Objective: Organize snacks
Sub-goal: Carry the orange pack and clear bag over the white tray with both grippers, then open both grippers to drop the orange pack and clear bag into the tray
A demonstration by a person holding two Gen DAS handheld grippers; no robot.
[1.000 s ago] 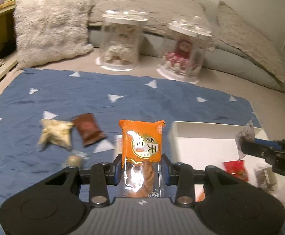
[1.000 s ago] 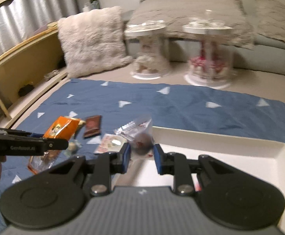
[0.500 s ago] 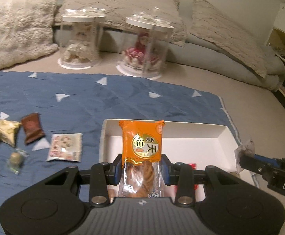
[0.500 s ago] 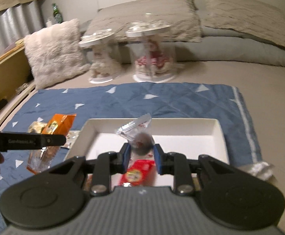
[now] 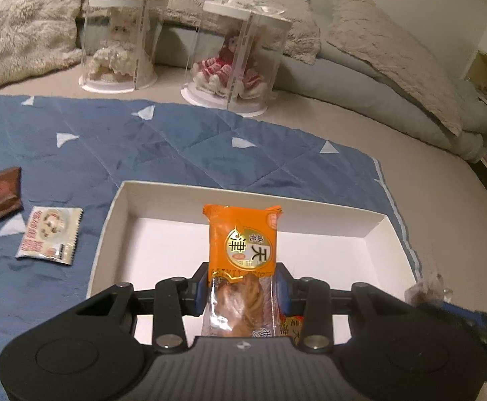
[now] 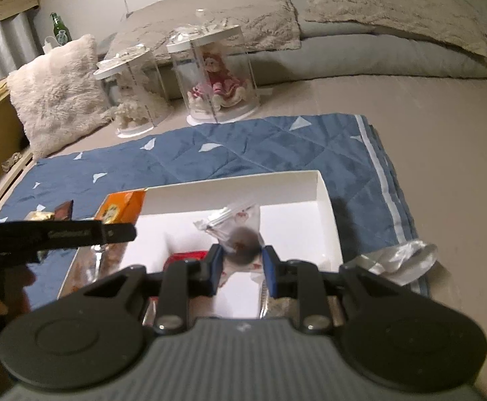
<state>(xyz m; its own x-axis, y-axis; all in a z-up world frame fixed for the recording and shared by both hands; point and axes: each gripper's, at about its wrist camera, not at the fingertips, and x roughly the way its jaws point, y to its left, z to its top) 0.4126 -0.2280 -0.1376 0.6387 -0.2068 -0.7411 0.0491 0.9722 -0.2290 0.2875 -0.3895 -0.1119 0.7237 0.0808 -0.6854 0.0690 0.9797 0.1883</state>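
Left tool (image 5: 241,295) is gripping the orange snack packet (image 5: 241,250), long axis pointing forward, over the white tray (image 5: 109,220); right tool (image 6: 241,260) is pinching a clear-wrapped dark candy (image 6: 241,242) above the tray too.

The orange snack packet (image 5: 241,239) bears large Chinese characters 天津 in a round gold emblem (smaller print beside them is unreadable).

Left gripper (image 5: 241,292) and right gripper (image 6: 241,264) (both angled downward) each clamp a packet.
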